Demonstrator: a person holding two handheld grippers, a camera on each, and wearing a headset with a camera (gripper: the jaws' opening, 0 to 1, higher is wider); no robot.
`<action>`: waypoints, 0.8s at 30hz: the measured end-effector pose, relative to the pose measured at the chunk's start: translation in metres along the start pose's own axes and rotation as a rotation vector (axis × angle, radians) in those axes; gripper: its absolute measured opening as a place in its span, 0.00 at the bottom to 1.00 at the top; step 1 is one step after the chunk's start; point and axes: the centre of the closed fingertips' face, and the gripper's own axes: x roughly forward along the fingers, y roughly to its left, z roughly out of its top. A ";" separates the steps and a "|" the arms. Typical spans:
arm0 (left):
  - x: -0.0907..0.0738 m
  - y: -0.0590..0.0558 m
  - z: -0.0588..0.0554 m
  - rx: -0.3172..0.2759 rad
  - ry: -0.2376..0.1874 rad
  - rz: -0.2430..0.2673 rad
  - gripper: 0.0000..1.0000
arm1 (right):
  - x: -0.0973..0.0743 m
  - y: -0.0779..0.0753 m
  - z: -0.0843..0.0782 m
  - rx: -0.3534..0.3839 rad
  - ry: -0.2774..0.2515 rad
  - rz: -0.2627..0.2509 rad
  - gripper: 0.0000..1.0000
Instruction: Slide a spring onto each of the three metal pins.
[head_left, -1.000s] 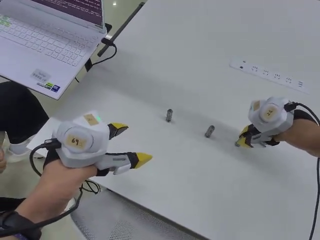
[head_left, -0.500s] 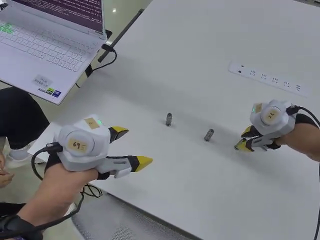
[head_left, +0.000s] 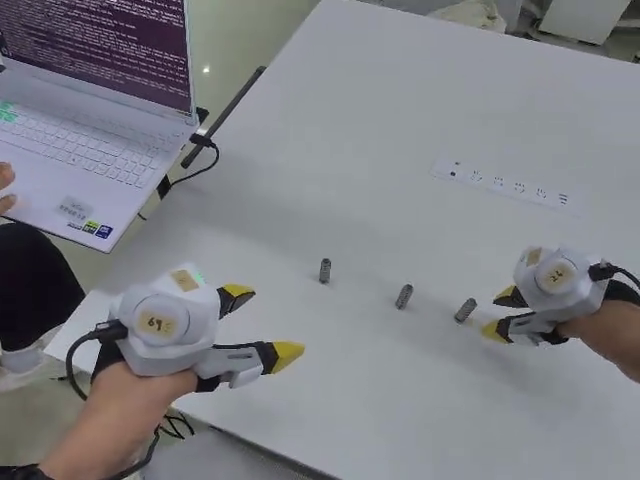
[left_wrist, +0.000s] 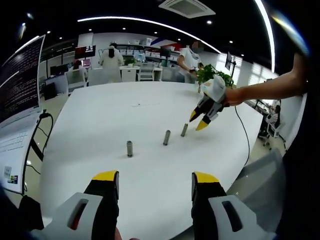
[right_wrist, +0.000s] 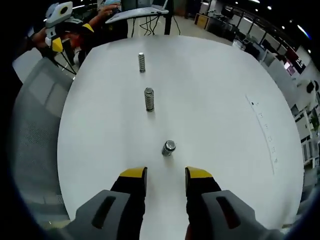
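Observation:
Three short metal pins stand in a row on the white table (head_left: 400, 120), each with a coiled spring around it: the left one (head_left: 325, 270), the middle one (head_left: 404, 296) and the right one (head_left: 466, 310). My right gripper (head_left: 497, 314) is open just right of the right pin, apart from it. In the right gripper view that pin (right_wrist: 168, 148) stands just ahead of the open right gripper (right_wrist: 165, 172), with the other two pins (right_wrist: 149, 99) (right_wrist: 141, 62) beyond. My left gripper (head_left: 263, 320) hovers open near the table's front edge, its jaws holding nothing (left_wrist: 155, 176).
An open laptop (head_left: 80, 150) sits at the far left with a black cable (head_left: 215, 125) beside it. A white power strip (head_left: 508, 184) lies behind the pins. A person's hand (head_left: 5, 190) shows at the left edge. A grey chair (right_wrist: 37, 115) stands off the table's edge.
My right gripper, which was shut low at the table, has opened and drawn back to the right, leaving the third spring-covered pin standing free. The head view has tilted up.

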 end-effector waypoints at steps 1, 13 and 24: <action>0.000 0.000 0.001 0.002 -0.003 -0.001 0.54 | -0.002 0.001 -0.001 0.012 -0.008 -0.007 0.29; 0.003 0.001 0.005 0.019 -0.013 -0.019 0.54 | -0.021 0.026 0.003 0.183 -0.160 -0.069 0.32; 0.004 0.005 0.007 0.025 -0.017 -0.025 0.53 | -0.050 0.047 0.014 0.267 -0.265 -0.120 0.36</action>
